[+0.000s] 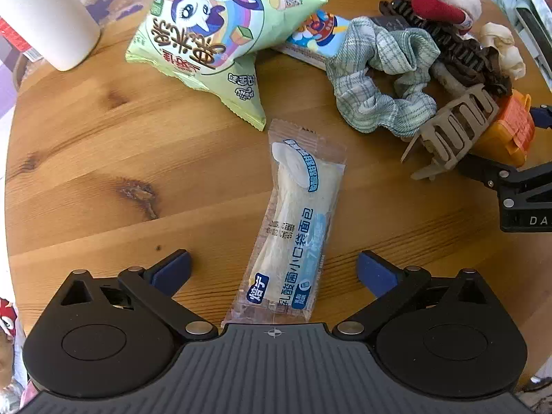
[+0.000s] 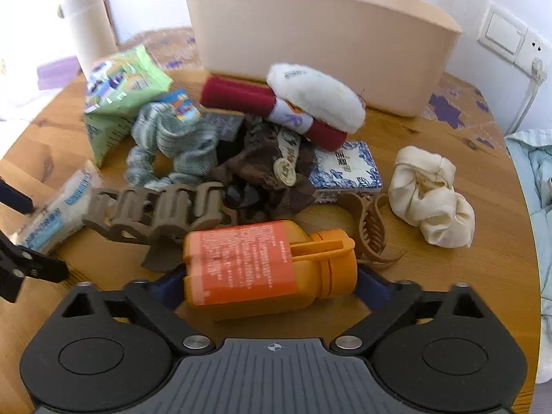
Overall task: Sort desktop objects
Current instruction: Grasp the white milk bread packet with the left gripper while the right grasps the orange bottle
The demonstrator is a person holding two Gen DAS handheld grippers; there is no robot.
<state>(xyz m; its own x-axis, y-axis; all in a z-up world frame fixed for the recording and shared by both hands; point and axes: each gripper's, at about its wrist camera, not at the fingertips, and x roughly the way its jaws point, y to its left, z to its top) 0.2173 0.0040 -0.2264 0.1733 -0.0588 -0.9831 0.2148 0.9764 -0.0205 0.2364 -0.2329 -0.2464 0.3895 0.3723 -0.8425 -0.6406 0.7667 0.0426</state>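
A clear bread packet [image 1: 296,220] with blue print lies on the round wooden table [image 1: 103,158], between the wide-apart fingers of my open left gripper [image 1: 272,262]; neither blue pad touches it. An orange bottle [image 2: 255,265] lies on its side between the fingers of my right gripper [image 2: 269,276], whose blue pads sit against its base and its cap. The left wrist view shows that bottle [image 1: 510,131] at the right edge, with a right finger [image 1: 490,172] beside it. The packet [image 2: 58,207] shows at the left of the right wrist view.
A pile sits behind the bottle: taupe hair claw [image 2: 155,210], green plaid scrunchie [image 2: 172,145], brown scrunchie [image 2: 269,165], green snack bag [image 2: 117,96], red-and-white plush [image 2: 296,103], blue-patterned box [image 2: 348,169], cream scrunchie [image 2: 431,196]. A beige bin [image 2: 321,41] stands at the back, a white cup [image 1: 51,17] far left.
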